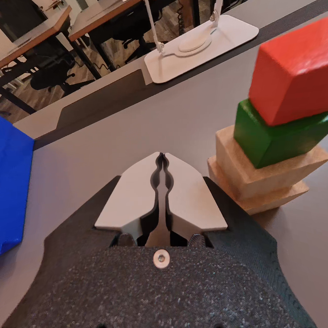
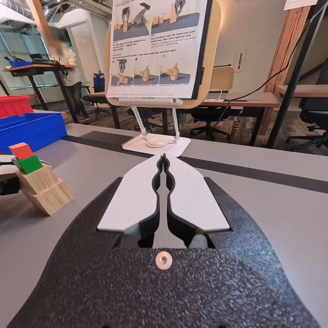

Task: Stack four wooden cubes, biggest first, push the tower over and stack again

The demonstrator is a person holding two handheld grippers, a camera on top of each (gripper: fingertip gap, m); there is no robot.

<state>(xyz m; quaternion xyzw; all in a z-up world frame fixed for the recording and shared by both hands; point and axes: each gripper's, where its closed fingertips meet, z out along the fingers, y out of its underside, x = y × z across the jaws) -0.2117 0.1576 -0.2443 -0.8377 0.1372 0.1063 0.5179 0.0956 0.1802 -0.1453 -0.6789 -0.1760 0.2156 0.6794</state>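
A tower of blocks stands on the grey mat point(image 1: 124, 134): a red block point(image 1: 291, 74) on a green block point(image 1: 269, 138) on two plain wooden blocks point(image 1: 252, 181). My left gripper point(image 1: 162, 155) is shut and empty, just left of the tower and close to its base. The tower also shows in the right wrist view, red block point(image 2: 21, 150), green block point(image 2: 30, 164), wooden blocks point(image 2: 44, 188). My right gripper point(image 2: 163, 156) is shut and empty, well to the right of the tower, above the mat point(image 2: 266, 213).
A white stand base point(image 2: 156, 144) holding a board with a printed sheet point(image 2: 156, 48) sits at the table's far edge. A blue bin point(image 2: 32, 129) and a red bin point(image 2: 14, 105) stand at the left. A person stands at a desk behind. The tips of one gripper are about 35 centimeters away from the tips of the other.
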